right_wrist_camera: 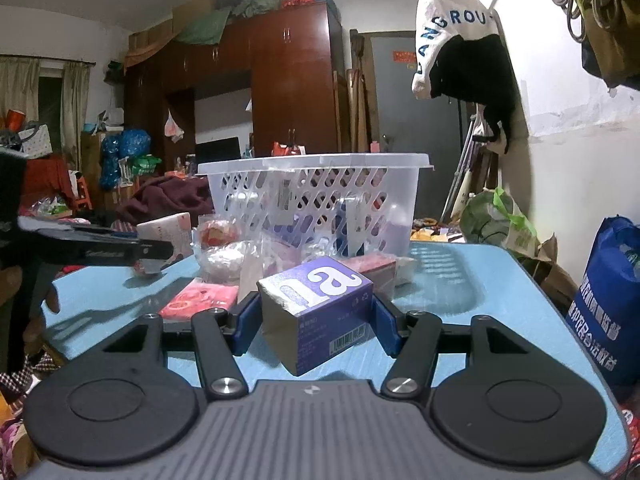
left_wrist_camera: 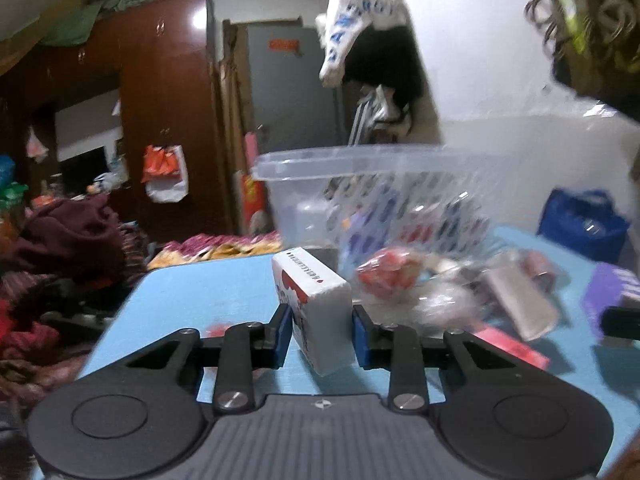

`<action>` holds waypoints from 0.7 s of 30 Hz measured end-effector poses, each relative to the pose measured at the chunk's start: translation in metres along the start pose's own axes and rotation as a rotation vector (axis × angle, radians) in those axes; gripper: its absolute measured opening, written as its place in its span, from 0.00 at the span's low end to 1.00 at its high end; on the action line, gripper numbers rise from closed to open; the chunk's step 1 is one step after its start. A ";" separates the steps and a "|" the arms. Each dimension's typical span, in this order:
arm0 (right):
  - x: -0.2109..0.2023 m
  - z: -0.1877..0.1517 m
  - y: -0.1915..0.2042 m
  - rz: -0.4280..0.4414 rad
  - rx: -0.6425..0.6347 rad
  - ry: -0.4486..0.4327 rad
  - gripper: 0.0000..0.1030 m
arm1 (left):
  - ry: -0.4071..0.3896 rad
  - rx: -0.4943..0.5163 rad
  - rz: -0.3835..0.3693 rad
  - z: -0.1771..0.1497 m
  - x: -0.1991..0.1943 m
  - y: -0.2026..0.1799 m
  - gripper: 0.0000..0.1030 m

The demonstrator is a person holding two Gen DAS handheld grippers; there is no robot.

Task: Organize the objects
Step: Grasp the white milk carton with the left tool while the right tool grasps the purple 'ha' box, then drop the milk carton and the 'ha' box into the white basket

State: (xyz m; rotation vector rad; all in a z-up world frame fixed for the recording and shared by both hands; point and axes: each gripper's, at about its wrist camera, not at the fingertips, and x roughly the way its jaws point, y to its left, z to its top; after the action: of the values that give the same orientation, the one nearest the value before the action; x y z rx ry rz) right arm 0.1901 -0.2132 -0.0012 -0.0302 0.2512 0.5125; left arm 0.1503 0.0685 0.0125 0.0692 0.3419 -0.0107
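Blue tabletop [right_wrist_camera: 480, 280] is carrying a heap of small packets, and behind them, toward the far edge, a clear plastic basket [right_wrist_camera: 316, 200] with a latticed wall is standing with some things already in it. The left gripper [left_wrist_camera: 320, 326] is gripping a white carton printed in red [left_wrist_camera: 316, 304], its blue pads pressing the carton's two side faces while the box is tilting a little. The right gripper [right_wrist_camera: 316, 320] is clamping a purple box with a large white letter [right_wrist_camera: 320, 304] the same way, near the table's front edge. Neither box appears to be resting on the table.

Both boxes are looking like light cardboard: stiff enough at the corners, but likely to dent if squeezed hard on a broad face, and the glossy print may be making them slippery. Taking them across the narrow sides, close to the middle, seems the safest hold. A pink packet [right_wrist_camera: 200, 300] and some crinkly wrapped sweets [right_wrist_camera: 218, 236] are lying between the grippers and the basket; these are looking soft and loose.
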 end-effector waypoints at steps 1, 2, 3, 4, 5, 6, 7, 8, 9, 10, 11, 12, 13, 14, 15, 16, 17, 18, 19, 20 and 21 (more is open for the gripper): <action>0.000 0.000 0.000 -0.003 -0.003 -0.003 0.60 | -0.024 -0.010 -0.013 -0.003 -0.003 -0.001 0.34; 0.000 0.000 0.000 -0.006 -0.006 -0.006 0.60 | -0.052 -0.015 -0.027 -0.007 -0.006 -0.001 0.34; 0.001 0.000 0.000 -0.007 -0.005 -0.006 0.60 | -0.080 -0.020 -0.040 -0.010 -0.008 -0.002 0.34; 0.001 0.000 -0.001 -0.008 -0.004 -0.005 0.60 | -0.102 -0.023 -0.050 -0.013 -0.010 -0.003 0.34; 0.002 -0.001 -0.002 -0.008 -0.001 -0.004 0.60 | -0.124 -0.023 -0.062 -0.016 -0.012 -0.005 0.34; 0.002 0.000 -0.003 -0.008 0.003 -0.004 0.60 | -0.148 -0.022 -0.076 -0.019 -0.015 -0.006 0.34; 0.002 0.000 -0.004 -0.007 0.006 -0.005 0.60 | -0.168 -0.021 -0.086 -0.022 -0.017 -0.008 0.34; 0.001 0.000 -0.005 -0.005 0.011 -0.009 0.60 | -0.185 -0.020 -0.092 -0.024 -0.018 -0.010 0.34; 0.001 0.001 -0.006 -0.003 0.014 -0.014 0.60 | -0.202 -0.019 -0.100 -0.025 -0.020 -0.011 0.34; 0.000 0.003 -0.007 0.001 0.015 -0.019 0.60 | -0.219 -0.018 -0.109 -0.025 -0.023 -0.013 0.33; -0.001 0.008 -0.007 0.002 0.012 -0.028 0.60 | -0.237 -0.023 -0.118 -0.024 -0.025 -0.013 0.32; -0.002 0.014 -0.006 0.000 0.007 -0.040 0.60 | -0.253 -0.028 -0.128 -0.021 -0.029 -0.011 0.32; -0.002 0.023 -0.006 -0.003 -0.003 -0.060 0.60 | -0.267 -0.035 -0.138 -0.016 -0.029 -0.010 0.31; 0.000 0.034 -0.004 -0.004 -0.016 -0.079 0.60 | -0.271 -0.043 -0.148 -0.008 -0.028 -0.009 0.30; 0.002 0.046 -0.002 -0.012 -0.026 -0.092 0.60 | -0.272 -0.056 -0.166 0.002 -0.024 -0.007 0.30; 0.006 0.058 0.000 -0.031 -0.038 -0.105 0.60 | -0.278 -0.070 -0.181 0.010 -0.020 -0.005 0.29; 0.009 0.065 0.001 -0.042 -0.046 -0.109 0.60 | -0.276 -0.079 -0.190 0.017 -0.016 -0.004 0.29; 0.012 0.072 0.002 -0.040 -0.047 -0.111 0.60 | -0.268 -0.086 -0.193 0.023 -0.011 -0.003 0.29; 0.014 0.078 0.002 -0.030 -0.044 -0.113 0.60 | -0.263 -0.092 -0.194 0.027 -0.008 -0.002 0.29; 0.015 0.081 0.002 -0.027 -0.045 -0.115 0.60 | -0.262 -0.093 -0.198 0.029 -0.007 -0.003 0.29; 0.016 0.084 0.004 -0.031 -0.050 -0.116 0.60 | -0.263 -0.091 -0.201 0.030 -0.007 -0.003 0.29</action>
State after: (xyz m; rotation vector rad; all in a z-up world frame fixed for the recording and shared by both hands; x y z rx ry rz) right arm 0.2207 -0.1947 0.0762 -0.0529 0.1239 0.4875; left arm 0.1533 0.0630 0.0430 -0.0573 0.0846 -0.2015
